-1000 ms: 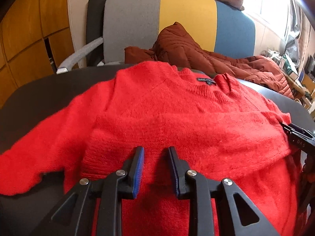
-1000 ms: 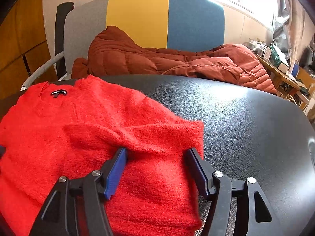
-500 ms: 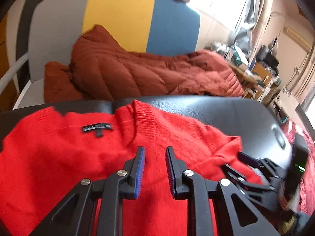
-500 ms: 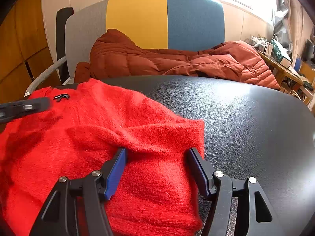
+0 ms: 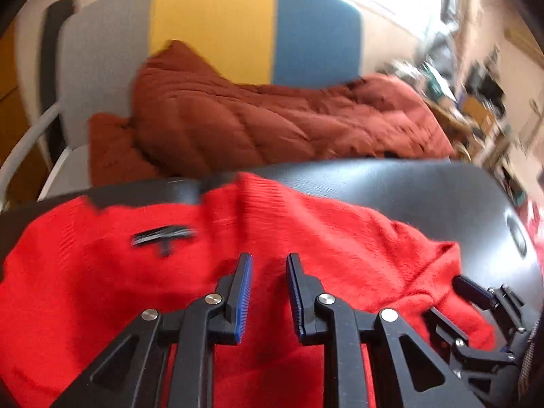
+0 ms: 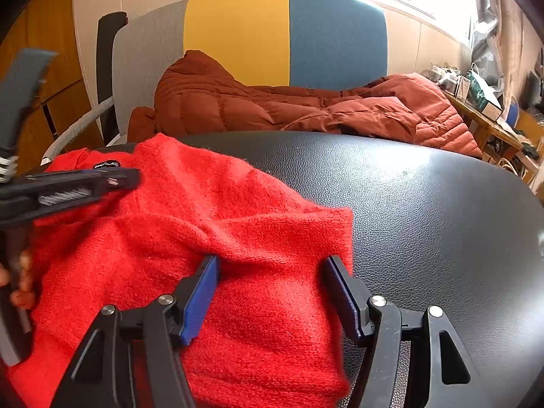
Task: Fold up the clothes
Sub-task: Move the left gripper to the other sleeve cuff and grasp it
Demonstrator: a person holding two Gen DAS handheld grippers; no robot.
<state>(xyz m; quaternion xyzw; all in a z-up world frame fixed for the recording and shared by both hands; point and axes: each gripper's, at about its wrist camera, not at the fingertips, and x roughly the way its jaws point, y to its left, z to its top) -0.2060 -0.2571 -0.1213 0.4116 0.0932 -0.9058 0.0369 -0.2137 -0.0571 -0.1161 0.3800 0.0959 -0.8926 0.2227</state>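
- A red sweater lies on the black table, spreading from the centre out to 9 o'clock in the right wrist view; its neck label faces up.
- The left gripper hangs over the sweater below the collar, jaws a narrow gap apart with nothing pinched between them.
- The right gripper has its jaws spread wide, straddling a folded hump of knit at the sweater's right edge; pads not squeezing it.
- At 12 o'clock, a rust jacket sprawls on a chair.
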